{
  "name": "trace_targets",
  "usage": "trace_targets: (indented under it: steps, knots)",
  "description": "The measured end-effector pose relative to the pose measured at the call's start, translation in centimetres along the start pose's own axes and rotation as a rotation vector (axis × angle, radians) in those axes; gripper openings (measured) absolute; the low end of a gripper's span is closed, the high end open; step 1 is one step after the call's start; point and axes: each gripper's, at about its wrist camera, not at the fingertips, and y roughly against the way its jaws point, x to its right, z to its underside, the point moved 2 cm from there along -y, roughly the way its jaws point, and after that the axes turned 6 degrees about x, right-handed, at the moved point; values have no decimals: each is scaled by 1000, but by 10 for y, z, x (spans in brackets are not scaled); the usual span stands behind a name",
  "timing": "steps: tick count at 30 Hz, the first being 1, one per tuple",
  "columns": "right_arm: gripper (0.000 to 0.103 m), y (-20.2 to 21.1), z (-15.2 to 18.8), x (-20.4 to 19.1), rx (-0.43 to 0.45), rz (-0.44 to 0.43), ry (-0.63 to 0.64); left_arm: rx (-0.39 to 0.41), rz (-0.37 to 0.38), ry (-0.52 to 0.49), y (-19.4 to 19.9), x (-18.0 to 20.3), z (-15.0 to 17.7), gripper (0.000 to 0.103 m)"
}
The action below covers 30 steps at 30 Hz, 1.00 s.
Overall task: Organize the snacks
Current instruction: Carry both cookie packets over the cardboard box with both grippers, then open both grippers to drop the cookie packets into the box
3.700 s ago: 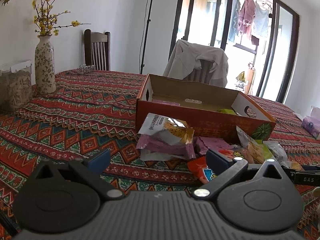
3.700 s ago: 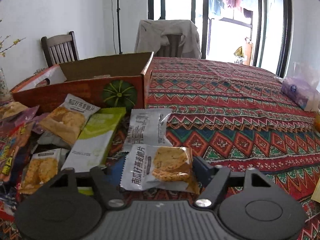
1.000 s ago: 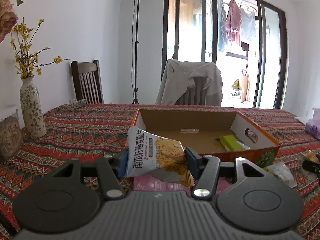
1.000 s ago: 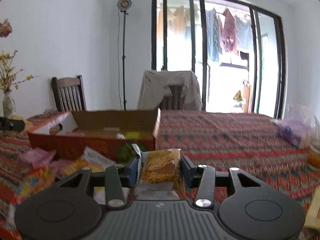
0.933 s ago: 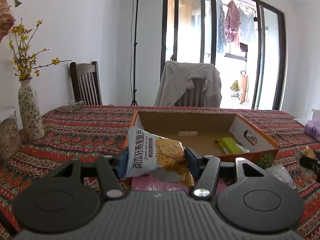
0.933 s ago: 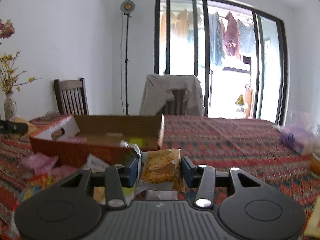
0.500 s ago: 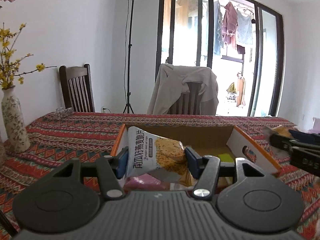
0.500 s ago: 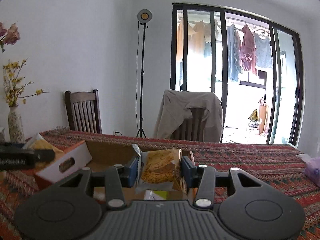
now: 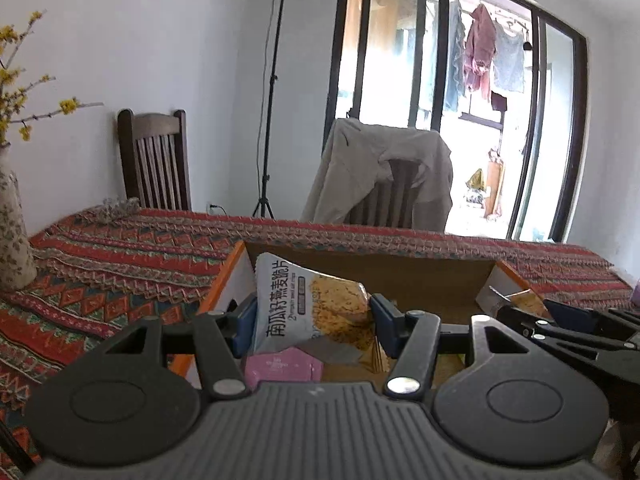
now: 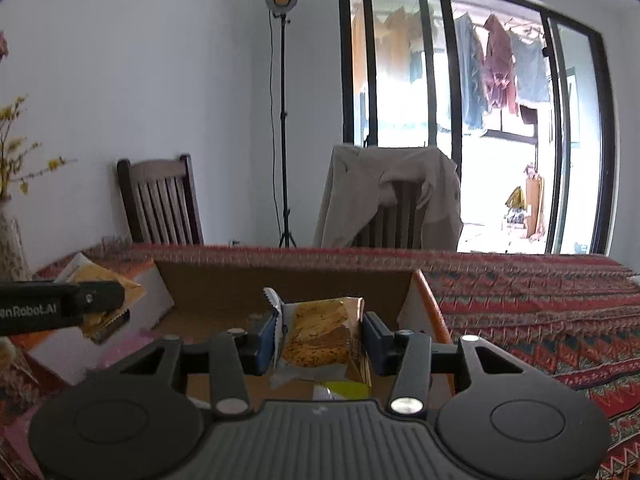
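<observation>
My left gripper point(image 9: 314, 326) is shut on a white and yellow cracker packet point(image 9: 308, 308), held above the left end of the orange cardboard box point(image 9: 400, 268). A pink packet point(image 9: 280, 368) lies in the box below it. My right gripper point(image 10: 320, 338) is shut on a second cracker packet point(image 10: 320, 336), held above the right end of the same box point(image 10: 280, 284), over a green packet point(image 10: 346, 390). Each gripper shows at the edge of the other's view: the right one point(image 9: 532, 312) and the left one point(image 10: 100, 300).
The box stands on a table with a red patterned cloth point(image 9: 120, 248). A flowered vase point(image 9: 12, 240) stands at the far left. A wooden chair point(image 9: 154, 160) and a chair draped with a beige jacket point(image 9: 384, 176) stand behind the table, with a lamp stand point(image 10: 282, 120) between them.
Both grippers closed on cracker packets from the table, lifted them and moved forward over the box. In the last half second both came closer above the box interior.
</observation>
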Motion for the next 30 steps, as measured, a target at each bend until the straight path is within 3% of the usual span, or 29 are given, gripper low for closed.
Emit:
trace_targets:
  steps: [2,3,5,6,7,22,30]
  knots:
    - [50,-2,3,0,-16,2,-3,-12,0,-5,-3,-1,4,68]
    - [57,-2,4,1,-20,4,-5,-9,-7,0,-2,-3,5,74]
    - [78,0,7,1,-27,7,-10,8,-20,29,0,-9,4,100]
    - [98,1,7,1,-26,6,-14,22,-30,50,3,-13,4,103]
    - [103,3,7,2,-19,5,-17,35,-36,65,5,-15,2,103]
    - [103,10,-1,5,1,25,-16,33,-43,84,9,-16,2,103]
    - [103,19,-16,10,-10,42,-35,53,-21,124,31,-14,-18,103]
